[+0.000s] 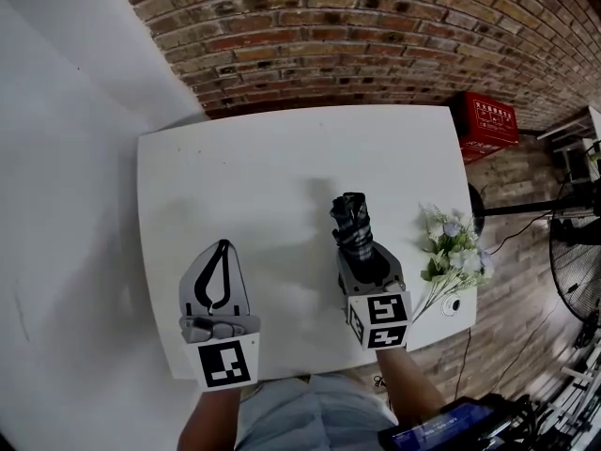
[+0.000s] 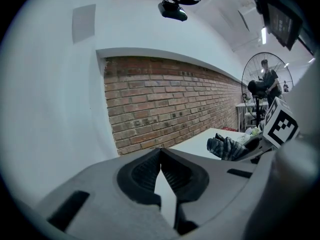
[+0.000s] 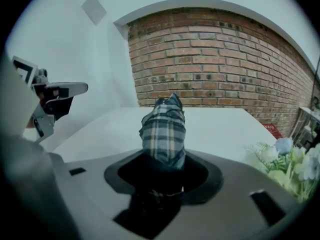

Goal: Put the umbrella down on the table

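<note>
Seen from above, the person's right gripper point(image 1: 362, 256) holds a folded, grey-and-cream plaid fabric umbrella point(image 1: 352, 222). Its jaws are partly spread and clamped round the lower end of the bundle, which sticks out past them, pointing forward and down over the table. The umbrella is not yet laid down. It appears to hang just above the near right part of the square white table point(image 1: 263, 167), though whether its tip touches the top cannot be told. By this reading the carrying is nearly done, and lowering it flat and letting go remain.

The left gripper point(image 1: 223, 250) hovers over the near left edge with its jaw tips together and nothing between them.

The tabletop is bare apart from a bunch of pale artificial flowers point(image 1: 455, 247) at its right edge. Behind it stands a red brick wall point(image 1: 376, 36), with a white wall point(image 1: 66, 158) to the left. A red plastic crate point(image 1: 488, 120) and a black standing fan point(image 1: 575, 271) sit on the wooden floor point(image 1: 526, 195) to the right.
</note>
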`<state>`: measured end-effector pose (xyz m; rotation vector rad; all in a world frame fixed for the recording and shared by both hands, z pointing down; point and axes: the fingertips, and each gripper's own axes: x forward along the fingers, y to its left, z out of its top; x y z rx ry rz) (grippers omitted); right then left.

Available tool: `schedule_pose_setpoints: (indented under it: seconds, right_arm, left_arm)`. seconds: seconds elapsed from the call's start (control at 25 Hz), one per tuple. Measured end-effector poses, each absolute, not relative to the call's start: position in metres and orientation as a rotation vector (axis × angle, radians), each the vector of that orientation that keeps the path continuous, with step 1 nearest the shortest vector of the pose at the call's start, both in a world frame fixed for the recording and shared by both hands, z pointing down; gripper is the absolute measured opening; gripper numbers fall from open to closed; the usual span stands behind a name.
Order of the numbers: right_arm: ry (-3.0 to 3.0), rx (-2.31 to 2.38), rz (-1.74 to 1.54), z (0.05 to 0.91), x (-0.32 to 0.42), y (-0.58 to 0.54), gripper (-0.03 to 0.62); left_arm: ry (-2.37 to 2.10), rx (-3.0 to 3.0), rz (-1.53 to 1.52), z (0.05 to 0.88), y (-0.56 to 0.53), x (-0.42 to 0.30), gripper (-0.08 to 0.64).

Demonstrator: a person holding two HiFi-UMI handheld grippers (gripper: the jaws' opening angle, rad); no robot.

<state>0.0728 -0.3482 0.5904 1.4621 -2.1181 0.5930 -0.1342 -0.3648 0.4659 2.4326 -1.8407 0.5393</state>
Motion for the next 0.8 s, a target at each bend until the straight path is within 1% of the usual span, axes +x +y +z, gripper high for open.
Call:
schedule_pose_setpoints:
  seconds: [0.52, 0.72, 0.8]
  right_arm:
    - [-2.031, 1.343, 0.716, 0.618, 0.057, -0.355, 0.211]
    - [-2.031, 1.308, 0.73, 0.62, 0.052, -0.355, 0.246]
    - [-2.041, 1.298, 0.735, 0.619, 0.051, -0.356, 0.288]
  left_arm:
    - [-1.86, 2.4, 0.515, 0.468, -0.371, -0.154, 0.002]
    - [-1.874, 2.392, 0.505, 0.465, -0.368, -0.159, 0.002]
    - [-1.88, 2.394, 0.498, 0.463, -0.366, -0.16, 0.002]
